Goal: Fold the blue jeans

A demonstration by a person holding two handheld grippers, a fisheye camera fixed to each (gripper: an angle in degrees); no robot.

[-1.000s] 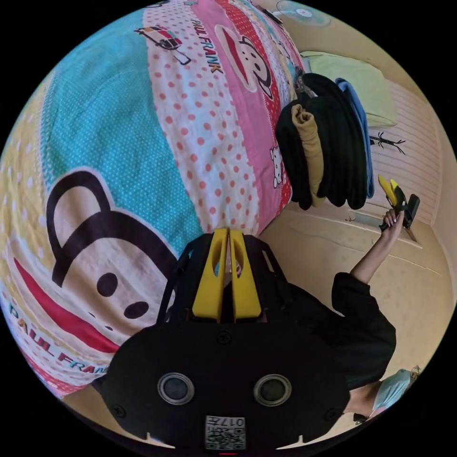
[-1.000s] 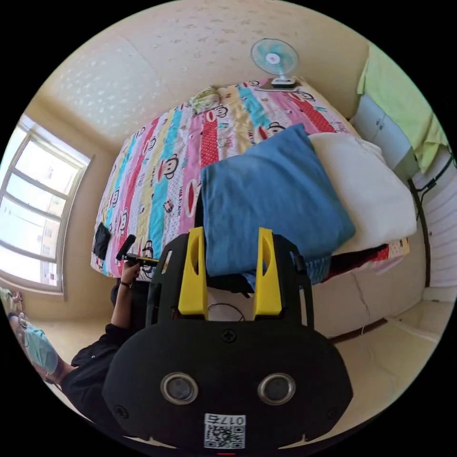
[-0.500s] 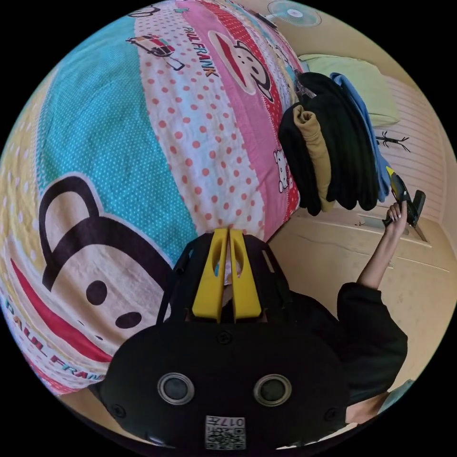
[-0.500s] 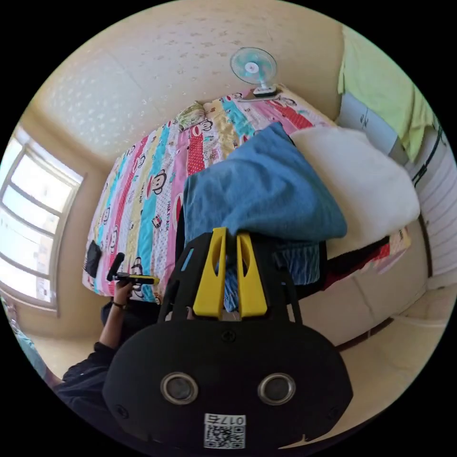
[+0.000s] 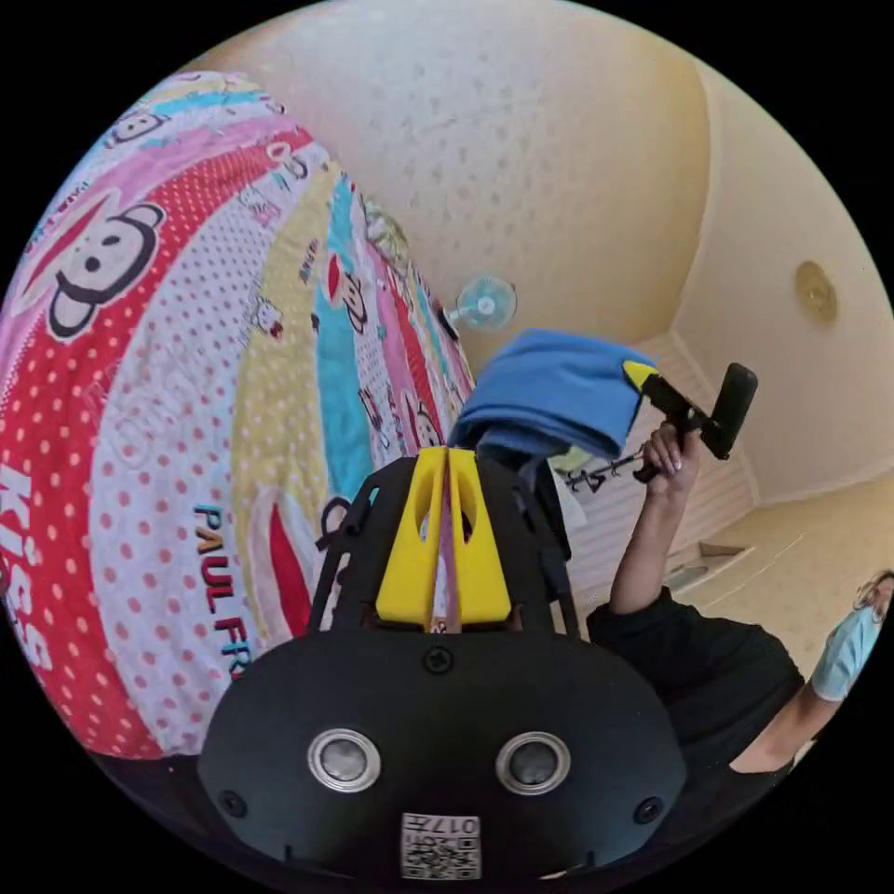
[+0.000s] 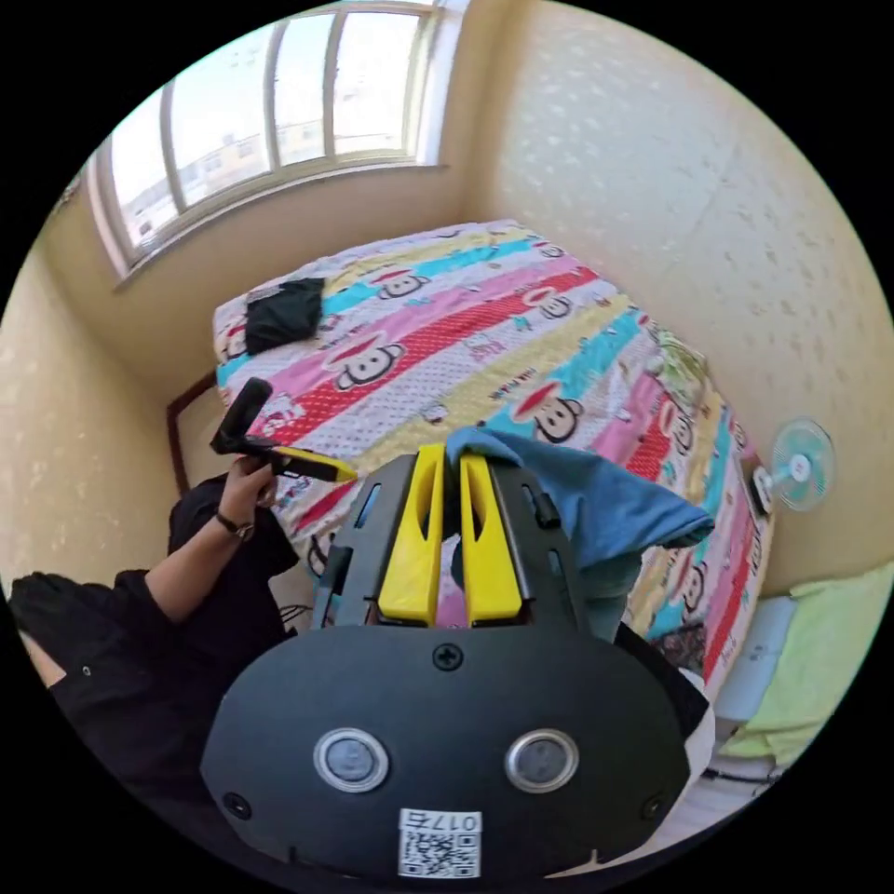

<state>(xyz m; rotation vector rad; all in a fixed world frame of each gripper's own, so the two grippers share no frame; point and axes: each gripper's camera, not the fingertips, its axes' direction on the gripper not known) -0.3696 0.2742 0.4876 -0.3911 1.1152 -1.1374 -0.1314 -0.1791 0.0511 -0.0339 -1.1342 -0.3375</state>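
Note:
The blue jeans, still folded, hang in the air over the near side of the bed, and my right gripper is shut on one edge of them. In the left gripper view the jeans hang from the right gripper, which a raised hand holds. My left gripper is shut with nothing in it, low beside the bedspread. In the right gripper view the left gripper is held level at the bed's near edge, apart from the jeans.
A striped cartoon bedspread covers the bed. A black garment lies at its far corner under the window. A small fan stands by the wall. A green cloth lies at the lower right. The person's dark sleeve is at the left.
The right gripper closed on the jeans' edge and lifted them off the stack of clothes. Both cameras have swung round, and the left gripper stays shut.

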